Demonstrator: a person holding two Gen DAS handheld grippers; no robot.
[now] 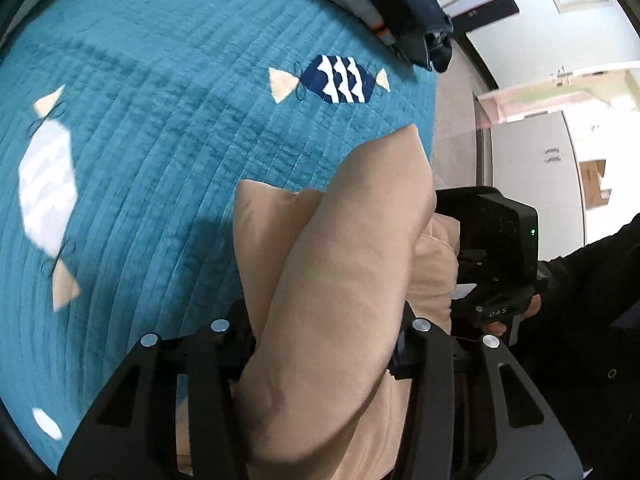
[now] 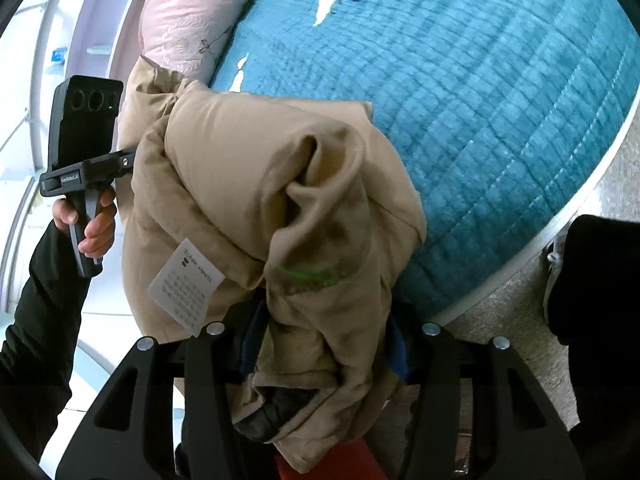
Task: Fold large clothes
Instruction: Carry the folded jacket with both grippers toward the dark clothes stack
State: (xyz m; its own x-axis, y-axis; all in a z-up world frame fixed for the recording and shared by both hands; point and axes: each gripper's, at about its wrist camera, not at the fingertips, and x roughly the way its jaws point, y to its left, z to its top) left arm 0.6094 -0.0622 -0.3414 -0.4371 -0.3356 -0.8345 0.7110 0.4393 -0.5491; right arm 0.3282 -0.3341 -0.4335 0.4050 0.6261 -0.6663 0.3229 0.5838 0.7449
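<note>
I am looking down along the left gripper point(image 1: 326, 344), which is pointing steeply down at the bed; its jaws are clenching a thick padded roll of the tan jacket point(image 1: 340, 264) that is filling the lower middle of the left wrist view. To the left of the roll, the teal quilt point(image 1: 160, 100) is lying broad and bare from the upper left down to the lower left edge, marked only by fish patches. At the upper right a pile of dark clothes point(image 1: 420, 12) is sitting at the quilt's far edge, and further right the floor and white cupboards are showing. At the right edge, a hand point(image 1: 516, 316) in a black sleeve is holding the right gripper's handle.

In the right wrist view, a hand point(image 2: 86, 224) at the left edge is gripping the other gripper's handle. Just right of it, the jacket point(image 2: 260, 184) is hanging bunched in the middle, a white care label point(image 2: 186, 284) facing out. The right gripper point(image 2: 320, 344) is angling downward and grasping a crumpled fold of it. A pink pillow point(image 2: 188, 12) is lying at the upper left, the quilt point(image 2: 480, 100) is spreading to the right, and its white rim point(image 2: 560, 220) is meeting the floor at the lower right.
</note>
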